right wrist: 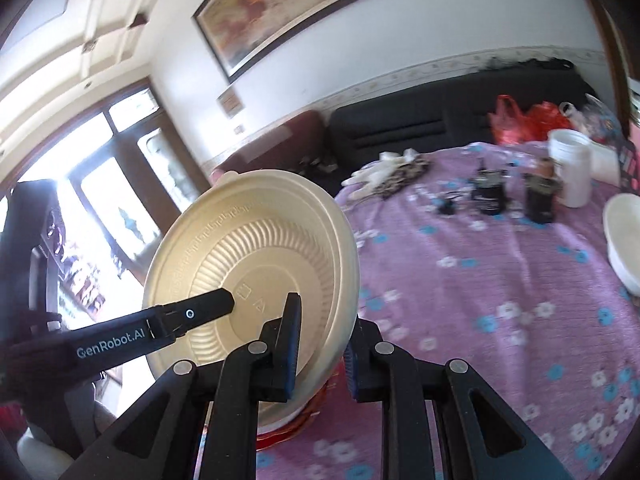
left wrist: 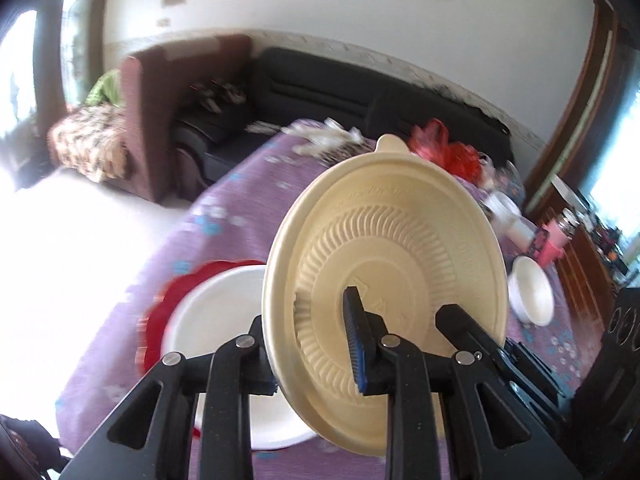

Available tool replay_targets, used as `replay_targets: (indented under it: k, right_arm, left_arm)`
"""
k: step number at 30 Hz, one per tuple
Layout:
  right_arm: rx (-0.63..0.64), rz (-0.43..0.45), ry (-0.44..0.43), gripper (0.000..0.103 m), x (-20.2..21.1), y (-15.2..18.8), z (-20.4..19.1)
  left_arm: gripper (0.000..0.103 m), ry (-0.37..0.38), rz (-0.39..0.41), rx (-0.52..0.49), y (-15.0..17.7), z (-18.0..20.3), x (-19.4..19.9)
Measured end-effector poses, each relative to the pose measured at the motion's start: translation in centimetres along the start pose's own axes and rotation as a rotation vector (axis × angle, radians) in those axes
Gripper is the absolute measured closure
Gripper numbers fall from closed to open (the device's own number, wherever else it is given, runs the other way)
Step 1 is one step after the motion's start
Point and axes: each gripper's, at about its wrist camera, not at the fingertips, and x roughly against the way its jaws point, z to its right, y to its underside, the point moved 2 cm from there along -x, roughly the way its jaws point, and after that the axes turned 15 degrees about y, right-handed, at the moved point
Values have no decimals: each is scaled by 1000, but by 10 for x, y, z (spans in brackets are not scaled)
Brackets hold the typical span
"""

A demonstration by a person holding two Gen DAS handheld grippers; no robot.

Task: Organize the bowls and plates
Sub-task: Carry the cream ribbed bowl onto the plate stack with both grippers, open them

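Cream ribbed plastic bowl is the thing held, tipped on edge above the round table under its purple flowered cloth, its embossed underside toward both cameras. Below and left of it in the left wrist view, a white bowl sits on a red scalloped plate at the near edge, and another white bowl rests to the right, with a white tub and two dark jars farther off. Left gripper and right gripper are each narrowed onto the cream bowl's rim, one finger on the underside and the other behind the rim.
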Motion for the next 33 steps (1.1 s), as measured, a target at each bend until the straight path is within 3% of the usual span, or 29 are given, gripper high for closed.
replay_targets:
  k: [3,8,14,21,26,30,33]
  right_arm:
    - [27,-40,-13,82,-8,10,-23]
    - [102,-76,36,82,-23,24,-53]
    - [155,-125,86,81,-44,38,-66]
    - [225,-131,139,82,-59,46,-79]
    - [265,-125,154,82,-61,49,-88]
    - [277,-130,159,82,-61,50,-90]
    - [276,-142,163,84,-60,50,-89]
  left_arm:
    - [79,-44,33,15,8,-20,9]
    - [78,-42,10,76,20,-53,6]
    - [77,-52,-26,115,31,-79,-4]
    - [70,-38,-16,161,35,-95,-3]
    - [59,-21,-18,164,37,-96,0]
    - [57,-22,4,154,36,-91,5]
    - [37,19,54,178,32,-93,15]
